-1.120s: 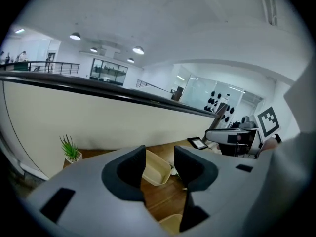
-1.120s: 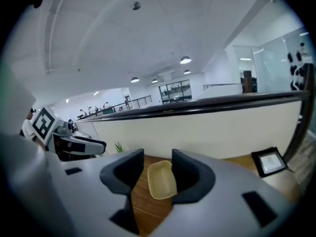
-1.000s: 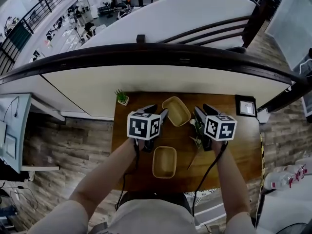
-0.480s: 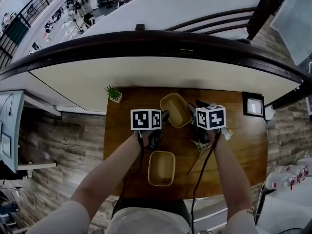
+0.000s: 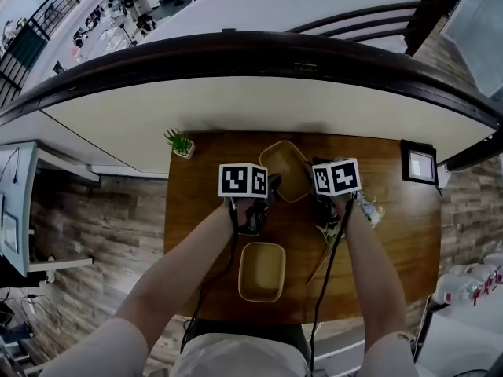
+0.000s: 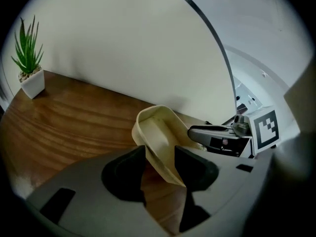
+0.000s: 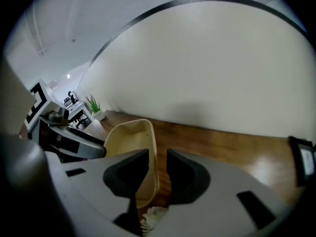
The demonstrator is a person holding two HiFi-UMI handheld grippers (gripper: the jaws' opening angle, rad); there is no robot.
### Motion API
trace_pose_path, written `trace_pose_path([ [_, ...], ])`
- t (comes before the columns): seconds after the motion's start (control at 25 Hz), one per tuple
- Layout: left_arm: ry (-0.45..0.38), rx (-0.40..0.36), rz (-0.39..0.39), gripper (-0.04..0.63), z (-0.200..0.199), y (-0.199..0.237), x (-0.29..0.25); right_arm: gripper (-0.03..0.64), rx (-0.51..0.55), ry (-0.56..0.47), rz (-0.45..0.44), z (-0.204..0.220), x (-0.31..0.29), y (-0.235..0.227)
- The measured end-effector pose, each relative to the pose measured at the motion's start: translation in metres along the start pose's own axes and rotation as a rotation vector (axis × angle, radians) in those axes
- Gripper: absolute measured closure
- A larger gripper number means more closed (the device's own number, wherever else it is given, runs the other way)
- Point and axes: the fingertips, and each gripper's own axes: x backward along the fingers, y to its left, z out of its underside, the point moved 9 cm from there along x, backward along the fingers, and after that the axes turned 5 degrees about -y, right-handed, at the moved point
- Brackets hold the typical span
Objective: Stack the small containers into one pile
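Two tan oval containers sit on the wooden table (image 5: 204, 210): one far (image 5: 284, 170), one near (image 5: 262, 271). My left gripper (image 5: 269, 187) is at the far container's left rim. In the left gripper view that container's (image 6: 158, 132) wall runs slantwise between the open jaws of the left gripper (image 6: 159, 163). My right gripper (image 5: 317, 171) is at its right rim. The right gripper's (image 7: 158, 174) jaws have just been closing with the container's (image 7: 133, 147) wall between them, and a gap still shows beside the right pad.
A small potted plant (image 5: 180, 142) stands at the table's far left corner and a framed picture (image 5: 422, 164) at the far right. A white crumpled thing (image 5: 369, 209) and a thin stick (image 5: 318, 265) lie under the right arm. A curved white wall rises behind the table.
Both grippers have come down from above the table to the far container's two sides. The containers have not moved.
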Motion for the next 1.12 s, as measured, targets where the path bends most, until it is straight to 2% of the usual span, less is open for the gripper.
trace_pose_path([
  [0.16,0.003,-0.021,-0.02,0.488,0.002,0.003,-0.001,0.563,0.053,0.026,-0.012,0.005,-0.001,0.009],
  [0.24,0.001,-0.041,-0.018,0.5,0.001,0.003,0.001,0.595,0.073,0.026,-0.004,0.004,0.0,0.011],
  [0.36,-0.025,-0.043,-0.012,0.519,-0.003,0.001,0.009,0.595,0.035,-0.002,-0.009,0.003,0.009,0.012],
  [0.44,-0.066,-0.057,-0.008,0.539,-0.009,-0.005,0.021,0.597,0.009,-0.037,-0.019,-0.001,0.021,0.017],
  [0.6,-0.137,-0.165,0.017,0.545,-0.024,-0.029,0.057,0.598,-0.059,-0.133,-0.042,-0.011,0.061,0.03],
  [0.72,-0.177,-0.191,0.041,0.554,-0.031,-0.045,0.089,0.6,-0.111,-0.208,-0.056,-0.018,0.098,0.047],
  [0.84,-0.213,-0.211,0.065,0.56,-0.036,-0.06,0.122,0.601,-0.121,-0.276,-0.056,-0.028,0.136,0.07],
  [1.12,-0.294,-0.311,0.109,0.566,-0.035,-0.093,0.207,0.601,-0.102,-0.407,-0.011,-0.033,0.215,0.133],
])
